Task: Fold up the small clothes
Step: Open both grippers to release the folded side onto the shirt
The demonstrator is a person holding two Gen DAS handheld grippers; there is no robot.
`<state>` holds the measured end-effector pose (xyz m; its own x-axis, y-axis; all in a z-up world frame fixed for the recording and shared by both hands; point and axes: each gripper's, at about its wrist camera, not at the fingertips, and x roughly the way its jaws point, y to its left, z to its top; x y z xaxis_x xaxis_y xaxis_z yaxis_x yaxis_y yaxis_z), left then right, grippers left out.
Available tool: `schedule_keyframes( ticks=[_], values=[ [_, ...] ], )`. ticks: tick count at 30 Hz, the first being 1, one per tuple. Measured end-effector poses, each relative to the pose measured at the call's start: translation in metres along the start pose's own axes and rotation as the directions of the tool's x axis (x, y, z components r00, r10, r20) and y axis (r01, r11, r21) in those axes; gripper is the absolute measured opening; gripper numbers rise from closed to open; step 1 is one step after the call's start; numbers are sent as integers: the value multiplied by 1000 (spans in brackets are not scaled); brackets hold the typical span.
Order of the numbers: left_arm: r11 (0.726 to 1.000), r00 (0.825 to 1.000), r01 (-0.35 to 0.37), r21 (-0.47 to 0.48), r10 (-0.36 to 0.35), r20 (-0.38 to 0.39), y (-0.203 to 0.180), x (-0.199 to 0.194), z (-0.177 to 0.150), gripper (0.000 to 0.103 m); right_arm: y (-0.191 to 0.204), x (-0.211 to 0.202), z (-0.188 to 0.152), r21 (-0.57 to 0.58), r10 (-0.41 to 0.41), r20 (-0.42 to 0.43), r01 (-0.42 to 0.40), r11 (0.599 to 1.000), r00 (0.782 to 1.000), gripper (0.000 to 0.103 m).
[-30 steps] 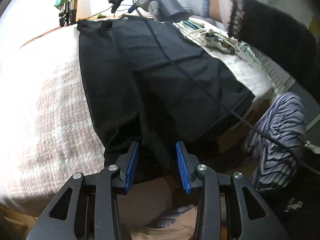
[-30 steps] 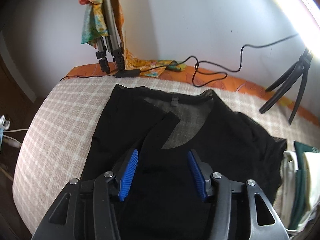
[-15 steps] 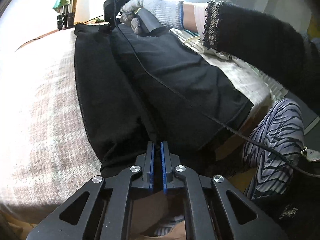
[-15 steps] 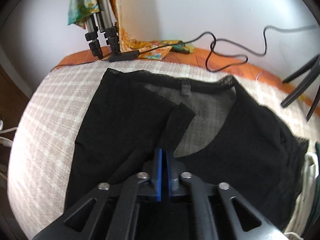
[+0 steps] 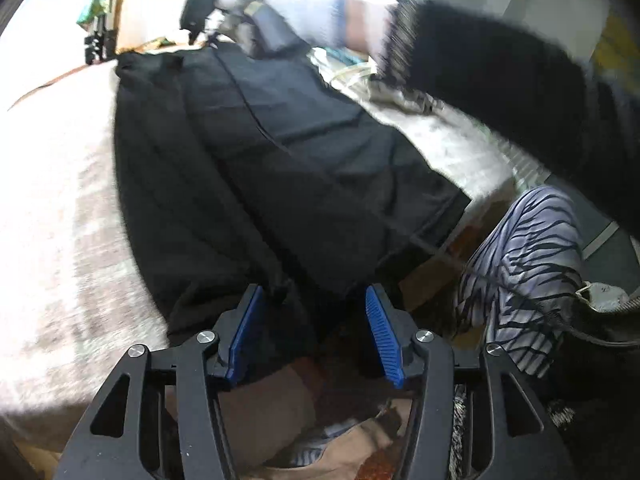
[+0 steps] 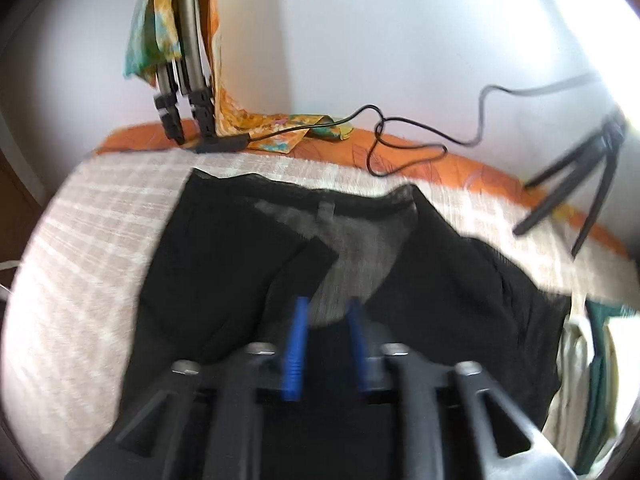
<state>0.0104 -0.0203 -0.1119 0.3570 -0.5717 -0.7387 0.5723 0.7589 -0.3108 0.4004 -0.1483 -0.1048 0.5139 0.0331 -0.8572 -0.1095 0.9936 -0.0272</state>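
Note:
A black top lies flat on a checked beige cloth, its left side folded over the body. My left gripper is open at the garment's near hem, which lies between the blue pads without being held. In the right wrist view the same black top shows its neckline and label. My right gripper is open, its jaws a small way apart, over the fabric below the neckline. The right gripper and its gloved hand show blurred at the far end of the top.
A tripod draped with a patterned scarf stands at the back by the wall. A black cable and a second small tripod lie at the back right. Folded pale clothes sit to the right. The person's striped leg is beside the table edge.
Both grippers were shut on the black fabric half a second ago and have now opened, letting it go. The right gripper has pulled back a little.

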Motion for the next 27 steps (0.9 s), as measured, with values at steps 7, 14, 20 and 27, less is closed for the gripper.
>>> schedule_keyframes(
  ticks=[7, 14, 20, 27],
  values=[
    [991, 997, -54, -119, 61, 52, 36, -28, -12, 52, 4, -33, -54, -15, 208, -57, -209, 978, 976, 34],
    [990, 991, -125, -70, 128, 37, 27, -22, -21, 52, 40, -21, -91, -65, 257, -148, -269, 961, 955, 34],
    [988, 990, -137, -69, 138, 16, 37, -19, -25, 52, 49, -32, -108, -97, 247, -150, -263, 960, 957, 32],
    [990, 998, -55, -127, 58, 20, 41, -16, -24, 7, 53, -45, -130, -137, 246, -162, -268, 954, 956, 32]
  ],
)
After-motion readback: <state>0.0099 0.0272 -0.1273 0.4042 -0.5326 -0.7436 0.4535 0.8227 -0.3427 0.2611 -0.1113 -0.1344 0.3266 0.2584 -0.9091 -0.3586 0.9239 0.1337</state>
